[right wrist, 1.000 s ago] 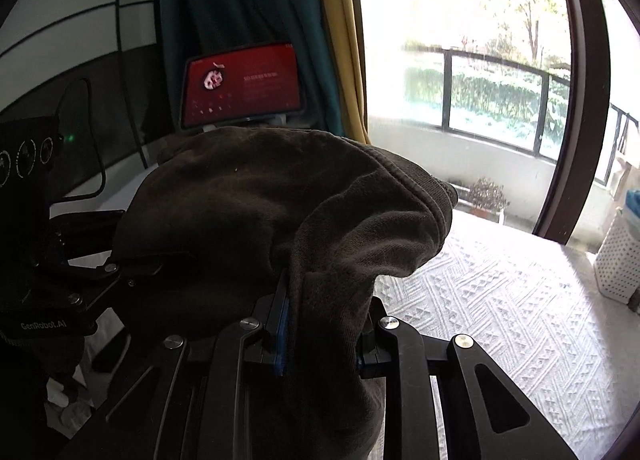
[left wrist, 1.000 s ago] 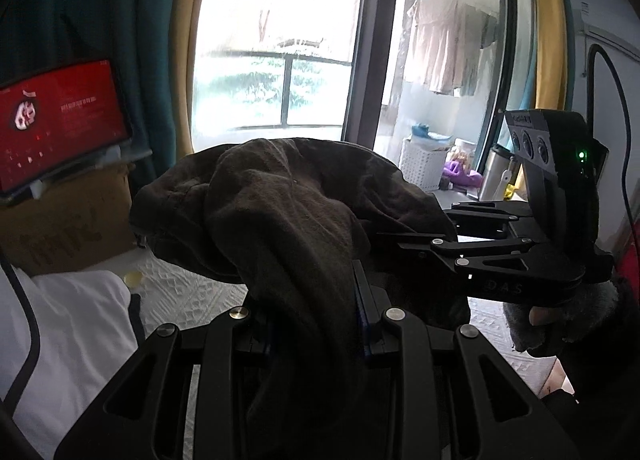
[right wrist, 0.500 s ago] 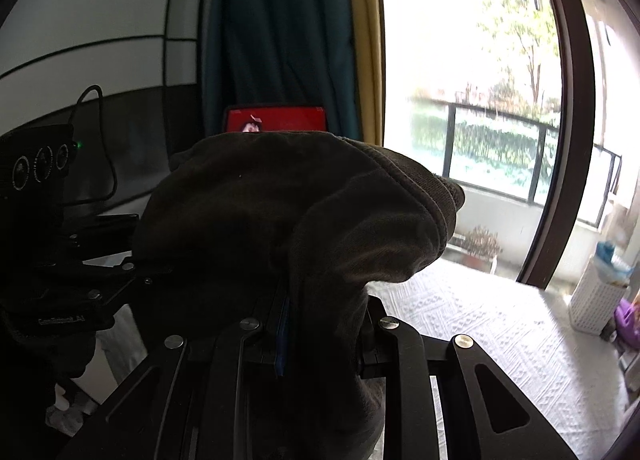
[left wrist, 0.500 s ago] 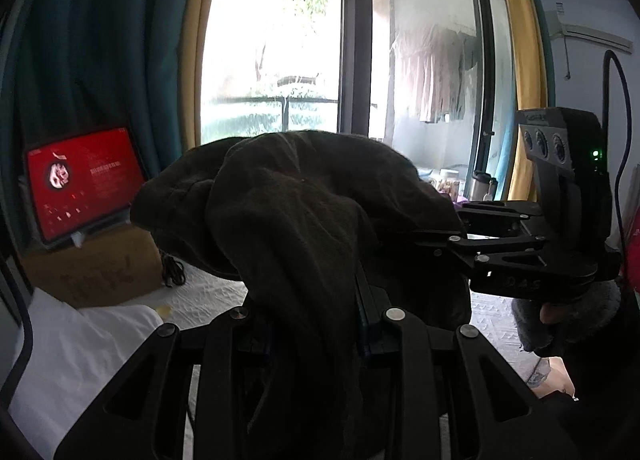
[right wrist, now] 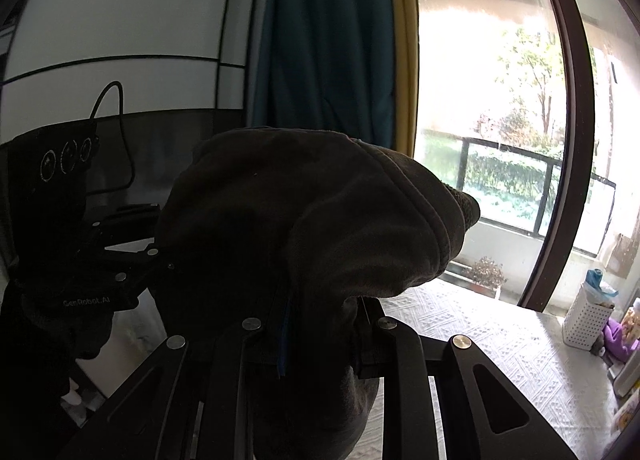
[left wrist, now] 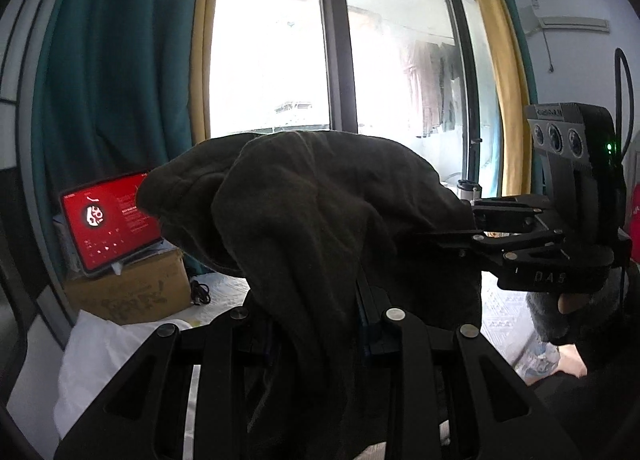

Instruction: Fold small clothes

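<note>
Left wrist alone shows a red tablet; both tools pinch the dark garment.

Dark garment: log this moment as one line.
dark garment: lifted, bunched | left gripper: shut on it | right gripper: shut on it | fold: not done

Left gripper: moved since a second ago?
Yes, up. In its own view the tablet and window rail have dropped down the frame, while the left gripper keeps its clamp on the dark cloth.
</note>
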